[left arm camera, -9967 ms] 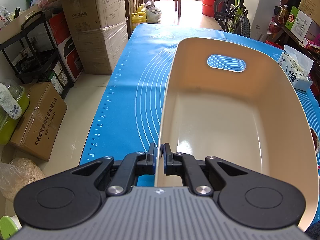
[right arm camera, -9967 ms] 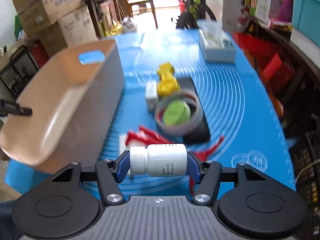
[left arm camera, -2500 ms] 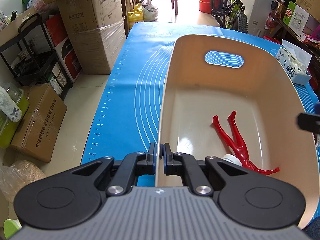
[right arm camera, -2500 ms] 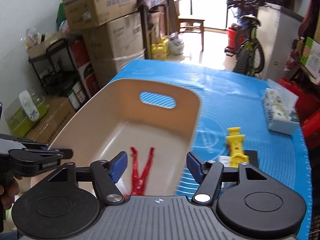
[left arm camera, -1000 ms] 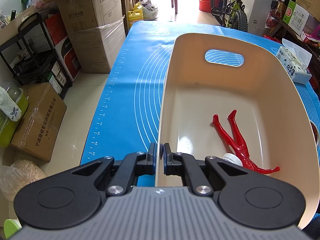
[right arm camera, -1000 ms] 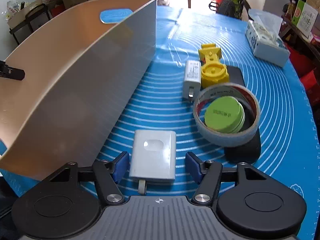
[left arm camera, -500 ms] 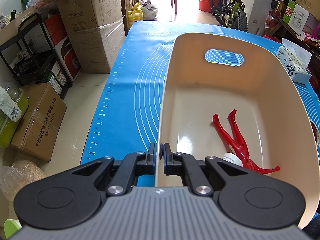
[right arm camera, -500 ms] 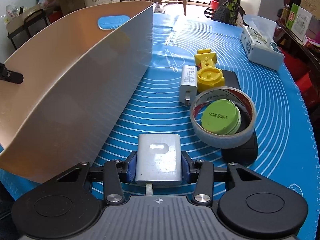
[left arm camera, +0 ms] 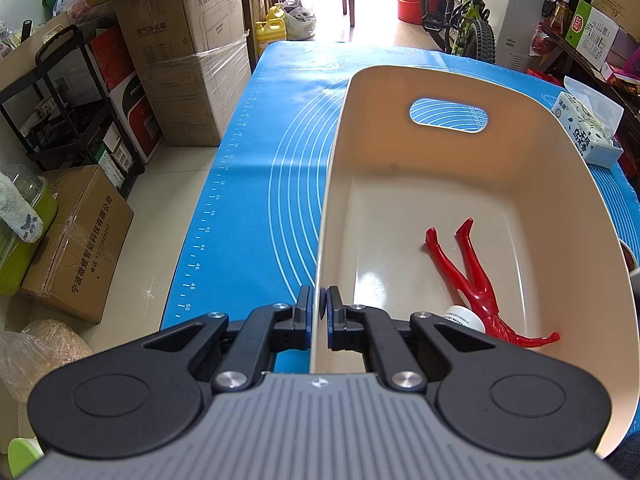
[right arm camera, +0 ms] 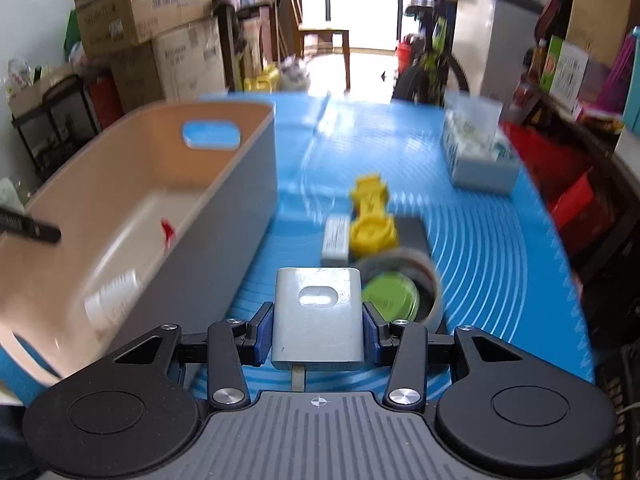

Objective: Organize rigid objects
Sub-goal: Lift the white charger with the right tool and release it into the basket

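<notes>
A beige bin (left arm camera: 580, 184) with a handle slot stands on the blue mat (left arm camera: 256, 184). My left gripper (left arm camera: 319, 314) is shut on the bin's near left rim. A red plastic figure (left arm camera: 476, 280) and a white bottle (left arm camera: 460, 317) lie inside it. My right gripper (right arm camera: 318, 334) is shut on a white charger block (right arm camera: 319, 312), lifted above the mat to the right of the bin (right arm camera: 236, 216). On the mat beyond lie a small white adapter (right arm camera: 335, 240), a yellow toy (right arm camera: 373, 216) and a tape roll (right arm camera: 428, 276) around a green lid (right arm camera: 392, 297).
A tissue pack (right arm camera: 478, 152) sits at the mat's far right, also seen in the left wrist view as the tissue pack (left arm camera: 586, 130). Stacked cardboard boxes (left arm camera: 188, 48), a black rack (left arm camera: 72, 108) and a bicycle (left arm camera: 460, 12) stand around the table.
The right gripper's jaws closed on the white charger block and lifted it off the mat, with the view tipping up. The left gripper and bin stayed still.
</notes>
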Available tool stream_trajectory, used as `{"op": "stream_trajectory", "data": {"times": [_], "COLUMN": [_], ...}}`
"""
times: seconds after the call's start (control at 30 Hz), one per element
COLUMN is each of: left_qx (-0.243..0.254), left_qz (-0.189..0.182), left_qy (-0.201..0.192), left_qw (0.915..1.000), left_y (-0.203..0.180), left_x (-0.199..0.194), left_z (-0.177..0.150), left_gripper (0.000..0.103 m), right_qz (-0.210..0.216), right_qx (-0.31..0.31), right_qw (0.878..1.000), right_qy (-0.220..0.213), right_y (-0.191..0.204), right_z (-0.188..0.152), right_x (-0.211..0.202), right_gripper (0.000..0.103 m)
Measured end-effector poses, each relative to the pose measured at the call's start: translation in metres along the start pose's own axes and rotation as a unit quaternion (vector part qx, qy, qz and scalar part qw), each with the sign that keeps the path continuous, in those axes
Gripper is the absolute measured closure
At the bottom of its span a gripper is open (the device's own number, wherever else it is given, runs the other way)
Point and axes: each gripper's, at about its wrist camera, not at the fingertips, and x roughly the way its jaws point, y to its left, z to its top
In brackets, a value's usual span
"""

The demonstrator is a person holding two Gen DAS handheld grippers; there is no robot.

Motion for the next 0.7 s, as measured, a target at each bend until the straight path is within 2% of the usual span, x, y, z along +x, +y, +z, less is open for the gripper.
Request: {"op": "stream_trajectory", "data": {"times": [0.23, 0.4, 0.6, 0.7], "left_qx": [-0.001, -0.001, -0.001, 0.0], "left_qz": [-0.002, -0.002, -0.002, -0.002], "left_qy": [0.0, 0.0, 0.0, 0.0], "left_qw": [1.0, 1.0, 1.0, 1.0], "left_y": [0.002, 0.002, 0.002, 0.002], "left_x": [0.0, 0.0, 0.0, -0.001], "left_z": [-0.001, -0.001, -0.001, -0.001], "left_gripper": [0.095, 0.095, 0.095, 0.095], "right_qz": [0.01, 0.014, 0.03, 0.042], "right_qx": [-0.033, -0.066, -0.097, -0.101], "right_qw": [0.998, 0.995, 0.991, 0.992], "right_qy": [-0.054, -0.078, -0.082, -0.067], "right_y": [0.015, 0.038, 0.074, 0.09], "right_z": [0.044, 0.068, 0.085, 0.088], "right_x": [-0.028, -0.031, -0.016, -0.002], "right_gripper": [0.053, 0.053, 0.053, 0.053]}}
